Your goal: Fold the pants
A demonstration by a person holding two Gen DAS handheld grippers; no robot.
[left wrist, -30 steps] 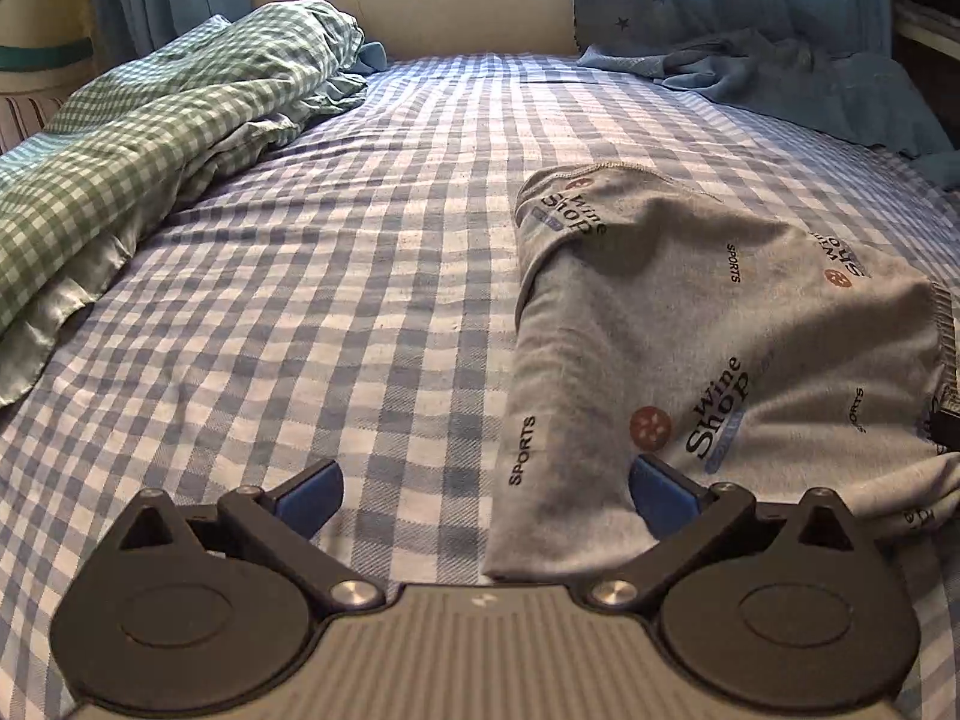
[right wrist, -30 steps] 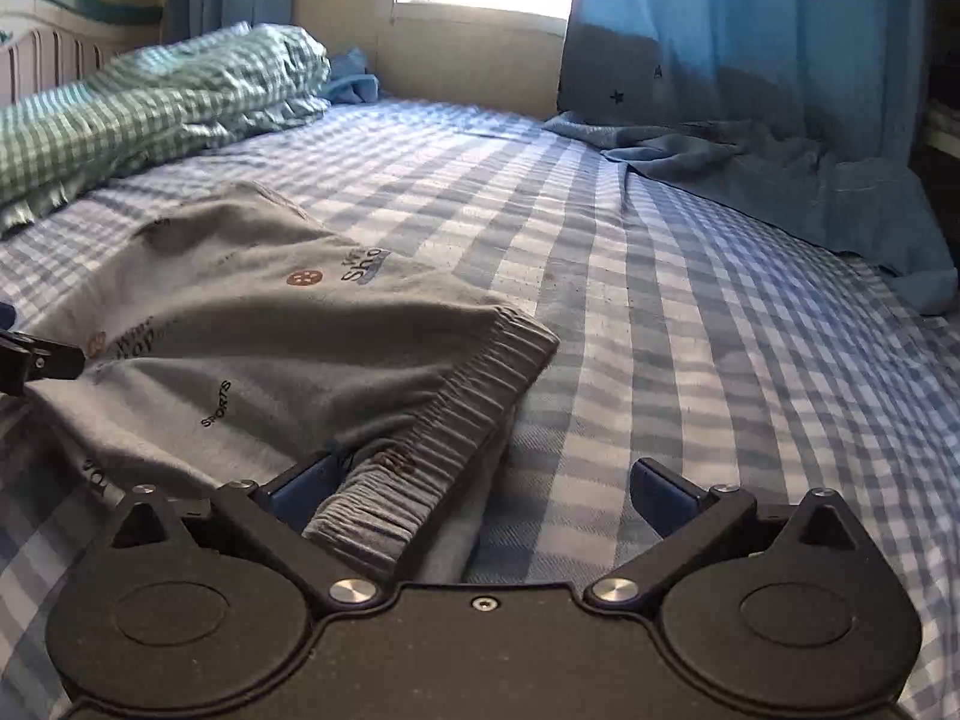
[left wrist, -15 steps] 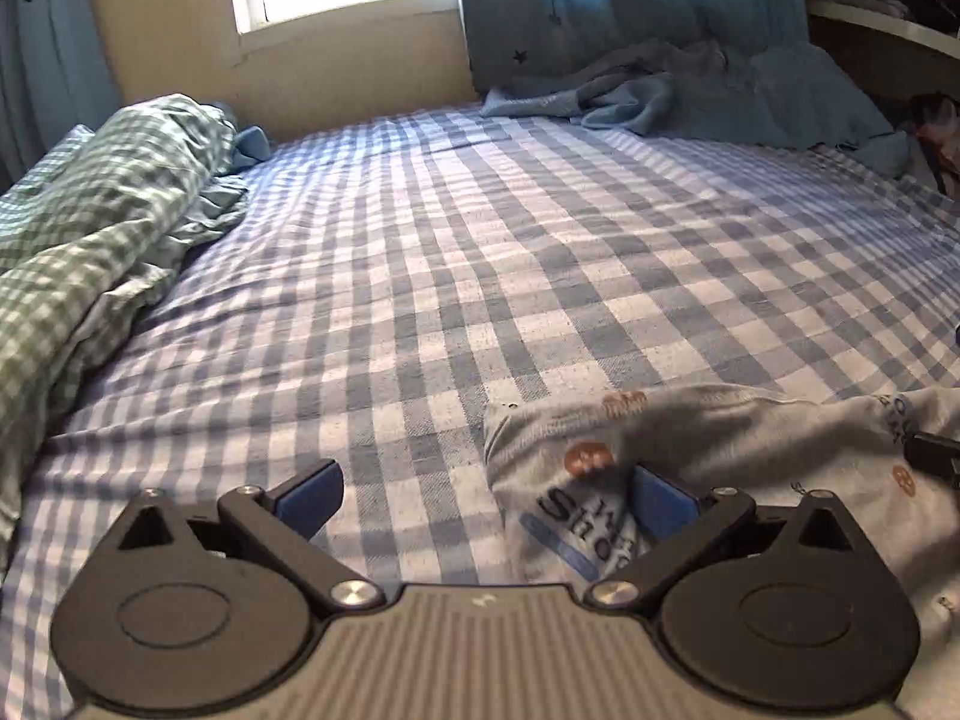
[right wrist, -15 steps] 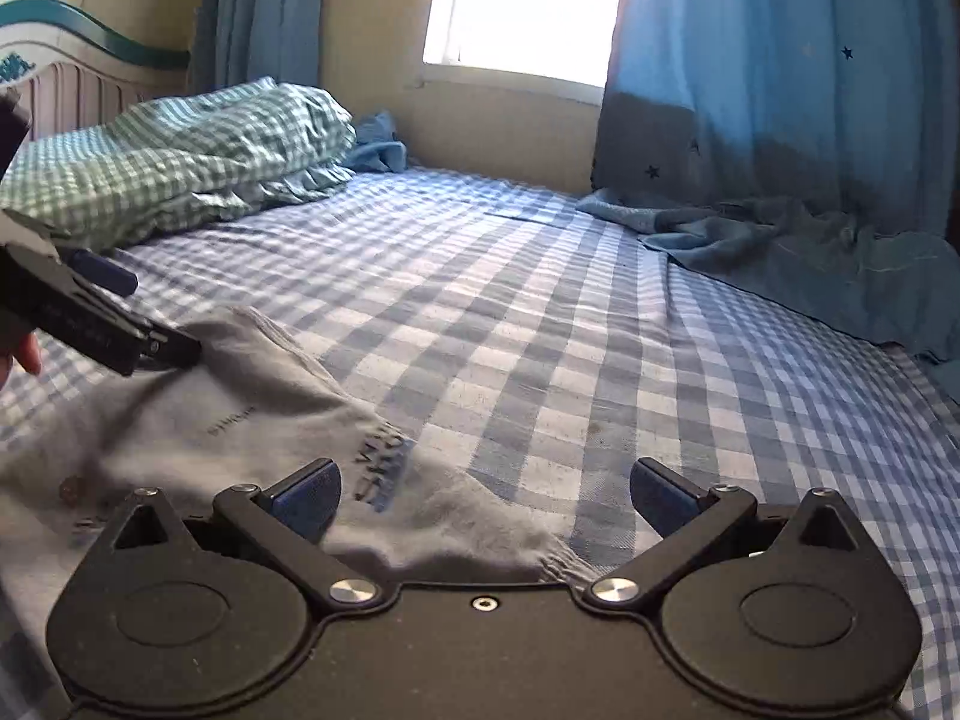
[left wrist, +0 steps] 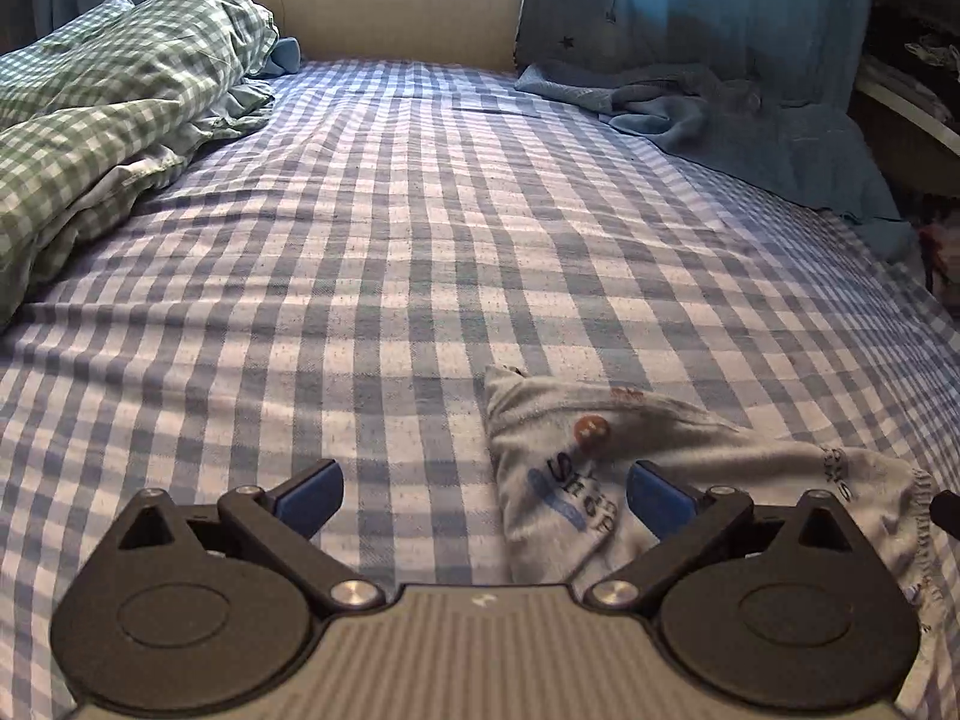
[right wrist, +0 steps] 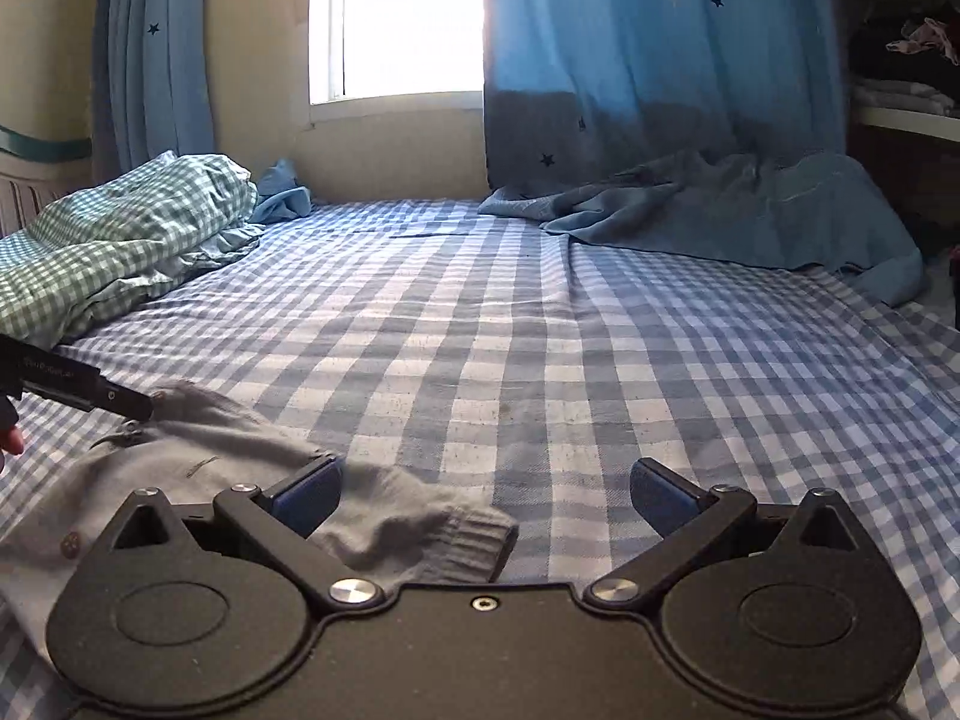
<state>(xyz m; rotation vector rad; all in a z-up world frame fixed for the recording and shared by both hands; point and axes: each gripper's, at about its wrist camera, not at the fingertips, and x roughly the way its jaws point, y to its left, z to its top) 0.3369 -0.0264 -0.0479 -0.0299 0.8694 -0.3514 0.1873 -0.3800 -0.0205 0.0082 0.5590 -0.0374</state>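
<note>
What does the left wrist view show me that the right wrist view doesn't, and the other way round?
Only the left wrist view shows the printed lettering and the stitched hem on the grey pants, which lie partly between the left tool fingers. Only the right wrist view shows the ribbed waistband, the bright window, and the left tool from outside, at the pants' far corner. Both show open tools, the blue checked bedsheet, the green checked duvet and the star-print blue curtain.

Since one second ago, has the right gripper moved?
Yes. The right gripper has drawn back toward the near edge: the pants waistband now lies under it, and the window shows higher.
</note>
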